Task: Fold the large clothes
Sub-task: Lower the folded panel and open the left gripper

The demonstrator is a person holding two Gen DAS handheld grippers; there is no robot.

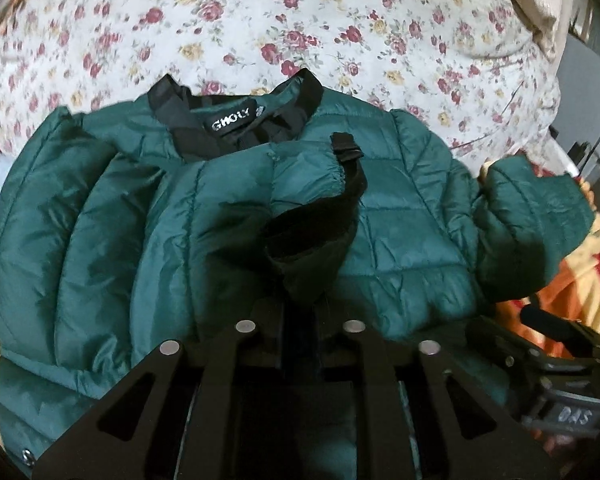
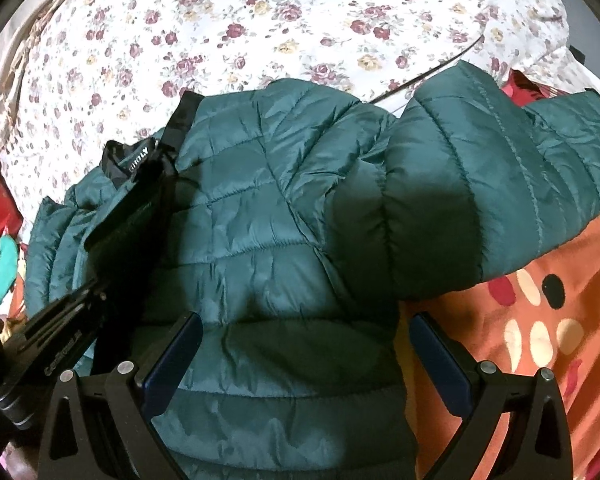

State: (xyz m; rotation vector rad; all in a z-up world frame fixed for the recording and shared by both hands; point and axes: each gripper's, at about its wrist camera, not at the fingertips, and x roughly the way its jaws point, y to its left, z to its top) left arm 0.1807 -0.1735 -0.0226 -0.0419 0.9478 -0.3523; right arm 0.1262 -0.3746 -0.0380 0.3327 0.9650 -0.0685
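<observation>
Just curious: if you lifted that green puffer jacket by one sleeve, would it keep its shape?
Probably not. The green puffer jacket looks soft and quilted, so it would likely droop. Its shiny shell may slip; the puffy filling suggests it's light.

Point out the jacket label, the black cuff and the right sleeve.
label (image 1: 232, 122), left wrist view, white lettering
black cuff (image 1: 320, 236), left wrist view, dark opening
right sleeve (image 2: 500, 184), right wrist view, quilted middle

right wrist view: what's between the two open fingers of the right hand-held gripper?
Green jacket: its quilted lower body fills the gap between the spread fingers of the right hand-held gripper. The pads aren't pressing on it. Right wrist view shows this.
</observation>
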